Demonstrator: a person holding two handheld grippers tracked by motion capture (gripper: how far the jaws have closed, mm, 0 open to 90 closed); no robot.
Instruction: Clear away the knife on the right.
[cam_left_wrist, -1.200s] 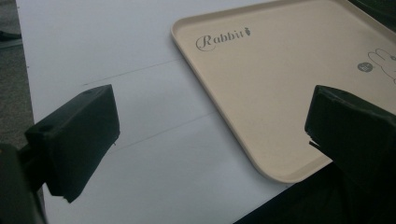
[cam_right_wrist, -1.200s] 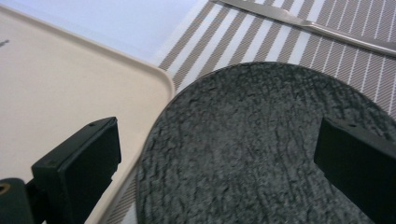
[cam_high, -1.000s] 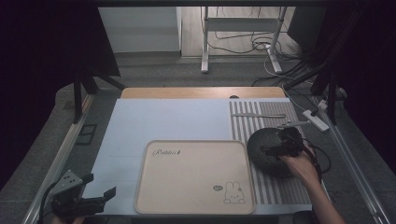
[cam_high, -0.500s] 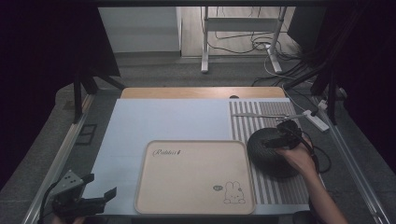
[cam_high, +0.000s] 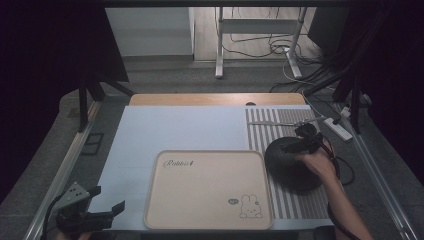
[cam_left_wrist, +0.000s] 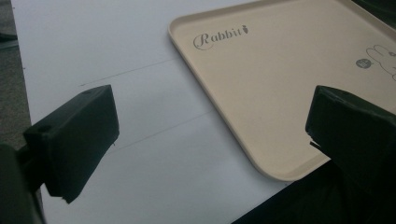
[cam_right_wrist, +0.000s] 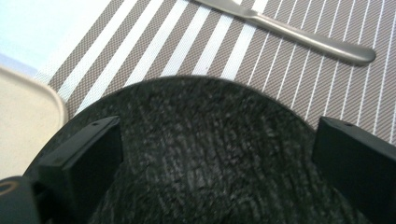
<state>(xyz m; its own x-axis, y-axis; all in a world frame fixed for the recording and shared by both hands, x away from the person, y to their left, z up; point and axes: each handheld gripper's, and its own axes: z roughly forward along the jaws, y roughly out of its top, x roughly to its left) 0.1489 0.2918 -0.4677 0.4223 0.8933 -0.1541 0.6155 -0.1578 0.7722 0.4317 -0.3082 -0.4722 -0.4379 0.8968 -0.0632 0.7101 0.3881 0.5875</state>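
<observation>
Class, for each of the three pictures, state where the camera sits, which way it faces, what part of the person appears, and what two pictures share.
High view: above the person's side, facing forward and down on the table; both forearms enter below, with left claw and right claw.
Left gripper view: rides the left claw, open, facing the beige tray.
Right gripper view: rides the right claw, open above the black plate, facing a knife on the striped mat.
Shared: both gripper views show the tray.

My table (cam_high: 210, 99) has a pale sheet (cam_high: 175, 130) with a beige tray (cam_high: 210, 187) ahead of my left gripper (cam_high: 107, 212). Under my right gripper (cam_high: 302, 142), a dark plate (cam_high: 290, 167) on a striped mat (cam_high: 295, 202); beyond, probably a knife (cam_right_wrist: 299, 33).
</observation>
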